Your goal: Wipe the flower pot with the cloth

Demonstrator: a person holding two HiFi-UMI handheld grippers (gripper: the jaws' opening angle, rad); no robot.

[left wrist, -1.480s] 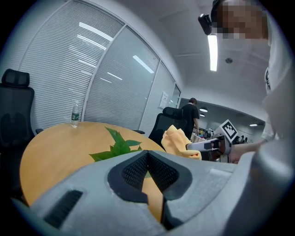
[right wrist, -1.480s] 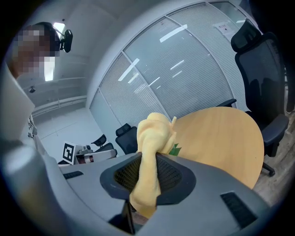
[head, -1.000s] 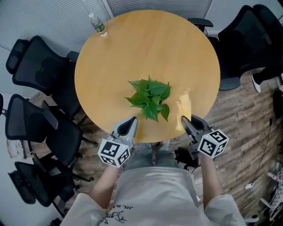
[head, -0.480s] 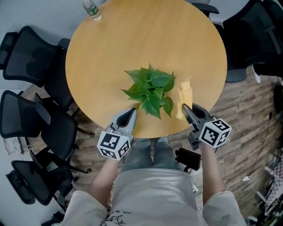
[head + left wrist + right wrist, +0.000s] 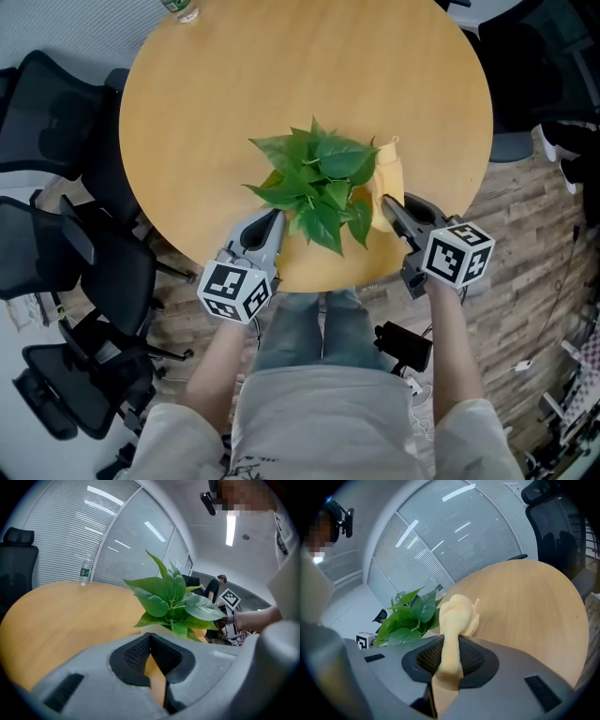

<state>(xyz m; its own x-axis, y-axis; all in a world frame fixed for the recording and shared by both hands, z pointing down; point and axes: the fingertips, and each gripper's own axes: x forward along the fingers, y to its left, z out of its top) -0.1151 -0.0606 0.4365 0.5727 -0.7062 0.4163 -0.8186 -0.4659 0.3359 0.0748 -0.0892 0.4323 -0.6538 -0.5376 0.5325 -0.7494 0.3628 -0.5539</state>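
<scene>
Foliage of the potted plant [image 5: 319,183] hides the flower pot from the head view. In the left gripper view a pale sliver of the flower pot [image 5: 151,628] shows beneath the leaves. The plant stands on the round wooden surface [image 5: 281,75], toward the person's edge. The left claw [image 5: 273,217] sits just at the plant's near-left, jaws pressed together with nothing between them, its tip close to the lowest leaves. The right claw [image 5: 386,202] is just at the plant's near-right, clamped on the yellow cloth [image 5: 390,176]. The cloth runs from the jaws along the plant's right side, close against the leaves. A water bottle [image 5: 180,9] stands well beyond the plant, at the surface's far-left rim.
</scene>
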